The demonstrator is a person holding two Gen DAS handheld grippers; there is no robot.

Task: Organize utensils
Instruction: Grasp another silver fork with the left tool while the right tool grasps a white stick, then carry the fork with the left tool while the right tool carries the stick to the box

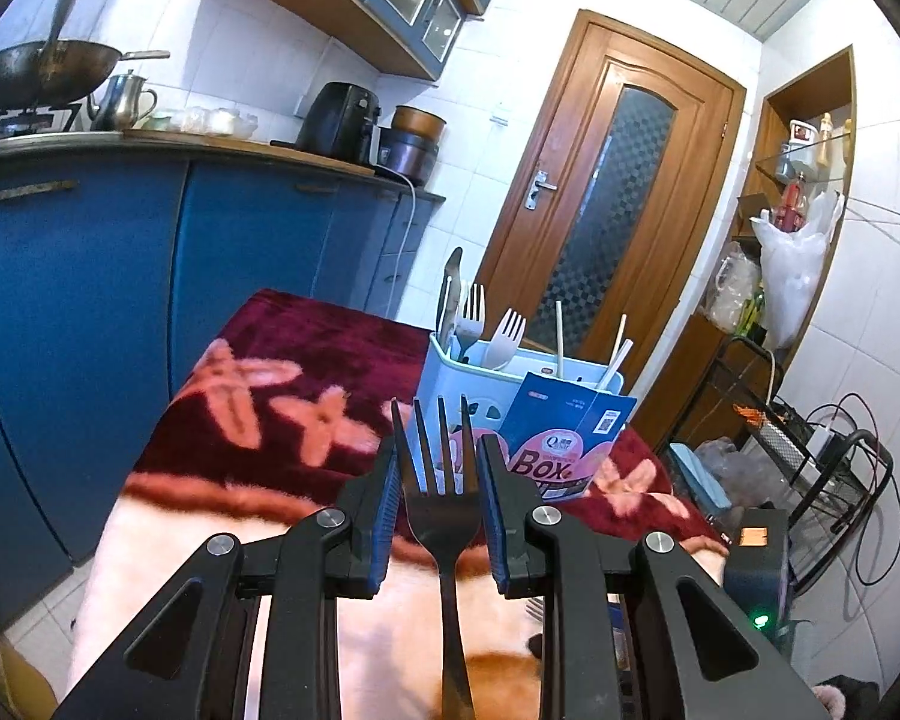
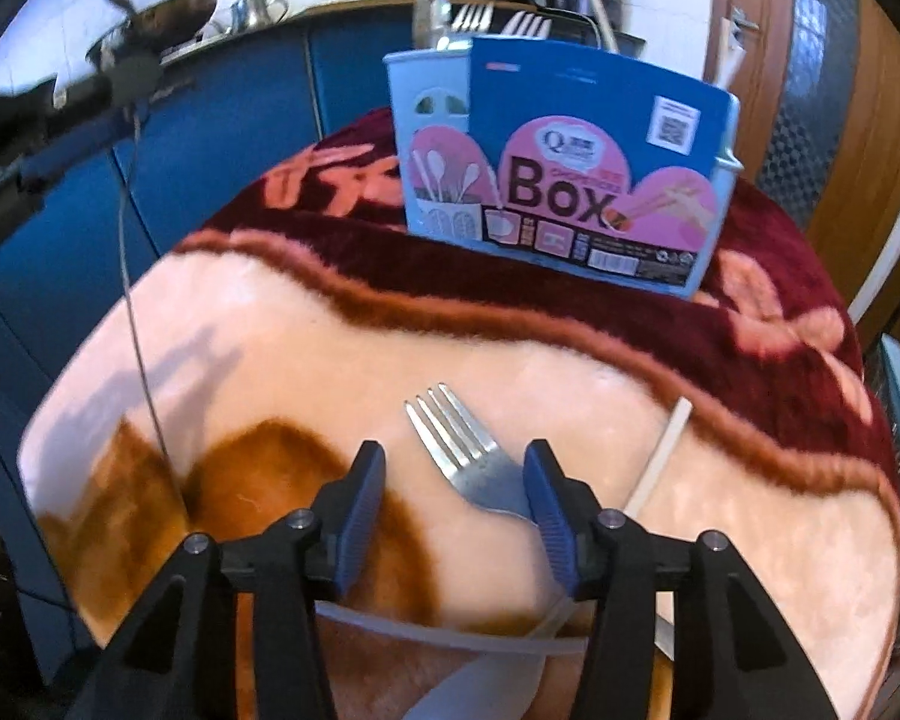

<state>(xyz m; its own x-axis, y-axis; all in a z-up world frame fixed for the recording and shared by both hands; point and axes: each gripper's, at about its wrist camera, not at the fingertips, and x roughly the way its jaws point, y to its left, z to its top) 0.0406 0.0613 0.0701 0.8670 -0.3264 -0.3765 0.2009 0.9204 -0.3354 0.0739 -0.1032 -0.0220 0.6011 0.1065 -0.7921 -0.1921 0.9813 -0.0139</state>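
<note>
The left gripper (image 1: 439, 462) carries a dark fork (image 1: 443, 516) between its blue pads, tines pointing up toward the box (image 1: 486, 381); the pads sit slightly apart from the fork's head, so whether they pinch the handle lower down cannot be told. The right gripper (image 2: 455, 483) is wide open above the blanket (image 2: 306, 360), its right pad (image 2: 547, 504) over the neck of a silver fork (image 2: 471, 456) lying flat in front of the box (image 2: 564, 162). A white chopstick (image 2: 660, 456) lies right of that fork. The box, on the blanket's dark red part, holds upright forks (image 1: 486, 324) and chopsticks (image 1: 560, 336).
</note>
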